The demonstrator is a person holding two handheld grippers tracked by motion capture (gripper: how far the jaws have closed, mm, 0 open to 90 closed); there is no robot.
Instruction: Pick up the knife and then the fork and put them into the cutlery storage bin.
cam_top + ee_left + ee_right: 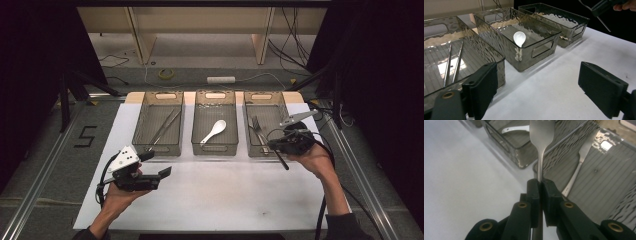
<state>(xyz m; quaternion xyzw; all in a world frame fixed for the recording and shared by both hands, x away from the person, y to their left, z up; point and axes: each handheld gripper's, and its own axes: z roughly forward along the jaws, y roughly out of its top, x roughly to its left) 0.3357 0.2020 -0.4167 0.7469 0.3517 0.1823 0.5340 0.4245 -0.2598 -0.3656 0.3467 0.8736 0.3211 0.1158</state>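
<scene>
Three see-through bins sit in a row on the white tabletop [210, 200]. The left bin [141, 126] has long thin sticks in it. The middle bin [216, 148] has a white spoon [214, 131]. The right bin [248, 135] has a fork lying [256, 131] flat in it already.

The right tongs [276, 147] are squeezed tight on another fork [541, 135]. These tongs hang just over the near edge of the right bin, so the right hand [312, 159] is the nearer one by far. The held fork points away from the tongs, prongs first, toward the bins. Its long line runs much the same way as the fork in the bin. I think it has to go a little forward and down to land beside that one.

The left tongs [156, 165] are wide apart and hold nothing. They wait above the tabletop, near the left bin.

The right gripper view shows the grip close up. The left gripper view shows the spoon's bowl through the bin wall.
</scene>
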